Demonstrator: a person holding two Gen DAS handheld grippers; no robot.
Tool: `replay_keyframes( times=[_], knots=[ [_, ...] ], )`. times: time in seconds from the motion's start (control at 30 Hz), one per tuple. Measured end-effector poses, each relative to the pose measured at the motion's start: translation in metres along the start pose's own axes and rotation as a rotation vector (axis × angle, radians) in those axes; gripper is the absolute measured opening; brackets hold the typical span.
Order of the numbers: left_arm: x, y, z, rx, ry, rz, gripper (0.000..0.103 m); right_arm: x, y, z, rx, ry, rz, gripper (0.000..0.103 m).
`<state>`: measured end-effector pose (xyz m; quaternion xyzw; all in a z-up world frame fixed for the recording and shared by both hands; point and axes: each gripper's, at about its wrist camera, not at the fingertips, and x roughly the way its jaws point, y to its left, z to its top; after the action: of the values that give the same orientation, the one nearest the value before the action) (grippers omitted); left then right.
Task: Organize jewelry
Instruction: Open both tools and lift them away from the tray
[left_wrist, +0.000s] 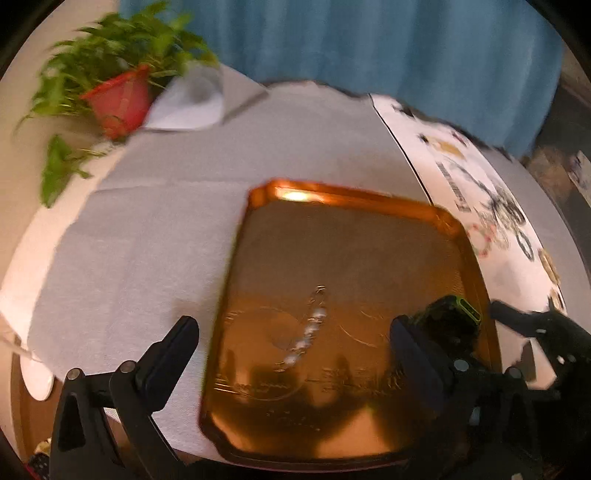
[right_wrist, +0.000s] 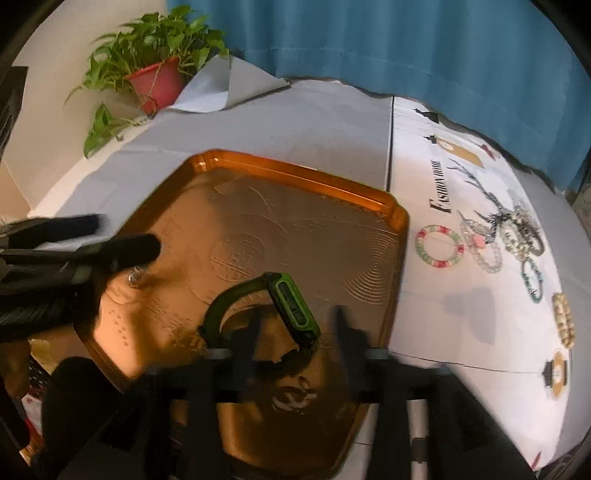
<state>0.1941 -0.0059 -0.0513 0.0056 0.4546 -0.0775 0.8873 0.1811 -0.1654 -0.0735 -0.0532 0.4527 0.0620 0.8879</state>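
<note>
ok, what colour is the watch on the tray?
Black with bright green trim, strap dark green; watch shows best in the right wrist view.

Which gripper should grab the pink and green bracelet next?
Probably the right gripper: the bracelet lies on the cloth beside the tray's right edge, on its side. The left gripper is farther away.

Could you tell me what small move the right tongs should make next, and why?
Probably draw the right tongs back and swing them right toward the pink-and-green bead bracelet. Their jaws stand open, and the green-and-black watch already lies on the copper tray, apart from the pads. A cluster of bracelets waits on the white printed sheet, and that bracelet lies nearest the tray.
</note>
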Motion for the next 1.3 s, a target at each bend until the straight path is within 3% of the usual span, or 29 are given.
replay_keyframes(
  times=[0.03, 0.17, 0.5, 0.87, 1.3],
  knots=[
    [-0.002, 0.000, -0.002, -0.001, -0.002, -0.002, 0.102, -0.007, 0.000, -0.003, -0.008, -0.024, -0.006, 0.082],
    [-0.015, 0.001, -0.020, -0.004, 0.042, 0.001, 0.102, -0.028, 0.001, -0.023, -0.022, -0.021, -0.005, 0.082],
    [-0.085, -0.023, -0.099, -0.001, 0.025, -0.011, 0.102, -0.101, -0.001, -0.098, 0.046, -0.038, -0.003, 0.082],
    [-0.163, -0.049, -0.125, 0.066, -0.117, 0.015, 0.103, -0.169, 0.002, -0.122, 0.055, -0.158, -0.011, 0.083],
    [-0.195, -0.065, -0.141, 0.101, -0.184, 0.056, 0.103, -0.198, -0.002, -0.149, 0.081, -0.184, -0.008, 0.083]
  ],
)
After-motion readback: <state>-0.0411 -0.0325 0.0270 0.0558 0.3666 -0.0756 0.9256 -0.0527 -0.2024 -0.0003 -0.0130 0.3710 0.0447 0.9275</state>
